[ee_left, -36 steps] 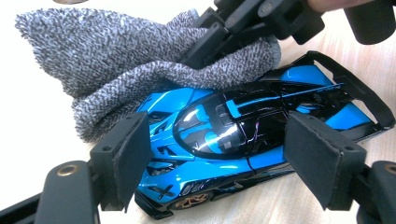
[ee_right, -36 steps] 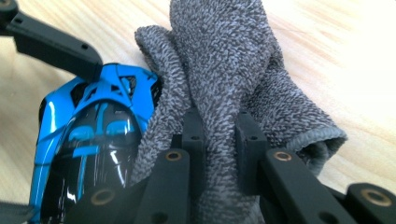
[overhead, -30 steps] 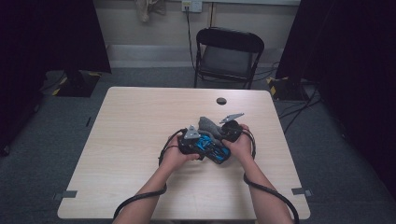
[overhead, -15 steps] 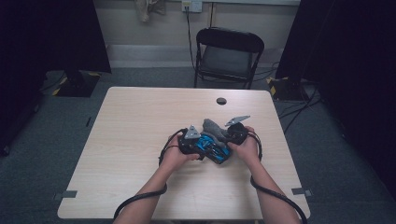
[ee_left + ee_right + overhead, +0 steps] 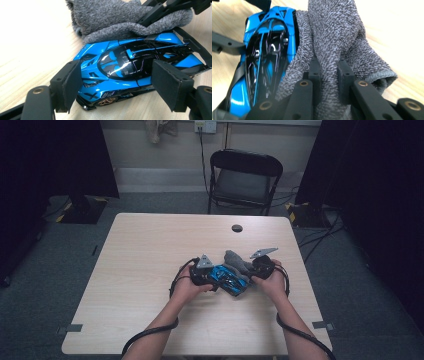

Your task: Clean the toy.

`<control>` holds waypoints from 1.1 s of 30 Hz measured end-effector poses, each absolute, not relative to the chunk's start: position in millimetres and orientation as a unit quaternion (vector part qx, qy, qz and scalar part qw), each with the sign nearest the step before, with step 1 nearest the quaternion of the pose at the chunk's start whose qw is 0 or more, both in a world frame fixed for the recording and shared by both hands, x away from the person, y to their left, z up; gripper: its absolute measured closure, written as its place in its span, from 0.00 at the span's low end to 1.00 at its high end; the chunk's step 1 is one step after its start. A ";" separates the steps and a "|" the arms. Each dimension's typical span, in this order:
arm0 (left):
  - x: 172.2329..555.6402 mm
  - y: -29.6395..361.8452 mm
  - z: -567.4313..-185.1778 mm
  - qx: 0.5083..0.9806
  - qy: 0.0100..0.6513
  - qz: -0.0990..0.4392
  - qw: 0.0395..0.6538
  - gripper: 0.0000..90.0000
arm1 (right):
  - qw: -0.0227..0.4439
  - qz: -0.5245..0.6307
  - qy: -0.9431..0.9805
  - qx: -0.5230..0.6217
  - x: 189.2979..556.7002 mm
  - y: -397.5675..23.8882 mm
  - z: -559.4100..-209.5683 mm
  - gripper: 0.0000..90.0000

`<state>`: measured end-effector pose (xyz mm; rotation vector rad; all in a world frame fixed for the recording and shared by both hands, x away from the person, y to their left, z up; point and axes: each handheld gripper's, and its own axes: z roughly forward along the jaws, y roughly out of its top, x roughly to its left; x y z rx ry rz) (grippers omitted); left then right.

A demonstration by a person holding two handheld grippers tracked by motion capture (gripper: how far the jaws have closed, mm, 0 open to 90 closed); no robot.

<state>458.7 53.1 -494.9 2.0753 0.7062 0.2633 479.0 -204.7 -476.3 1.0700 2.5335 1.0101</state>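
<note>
in the high view the person's two forearms come in from the near edge of the table (image 5: 140, 250) and meet a little right of its middle. the left gripper (image 5: 115, 85) has its two black jaws on both sides of a blue and black toy car (image 5: 130, 67), one pad at the nose side and one pad at the middle of the body; the pads look to press on the car's sides, and the car stands on its wheels on the wood. the right gripper (image 5: 329, 75) has its jaws pressed together on a fold of a grey cloth (image 5: 334, 37), and this cloth lies against the car's side, touching it. farther off on the table there is a small dark round thing (image 5: 237, 228), well apart from the hands. behind the table stands a black folding chair (image 5: 245, 180).
</note>
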 end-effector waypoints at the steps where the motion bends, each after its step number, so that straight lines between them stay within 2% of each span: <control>1: 459.1 53.0 -494.6 0.840 0.286 0.105 0.449 0.27 | 0.105 0.343 0.860 0.363 477.3 -206.2 -476.3 0.86; 24: 459.0 52.0 -494.0 0.841 0.288 0.105 0.446 0.27 | 0.098 0.355 0.847 0.383 425.4 -263.6 -476.9 0.86; 33: 461.6 51.7 -492.9 0.845 0.287 0.099 0.441 0.24 | 0.111 0.351 0.840 0.399 420.8 -281.7 -467.2 0.86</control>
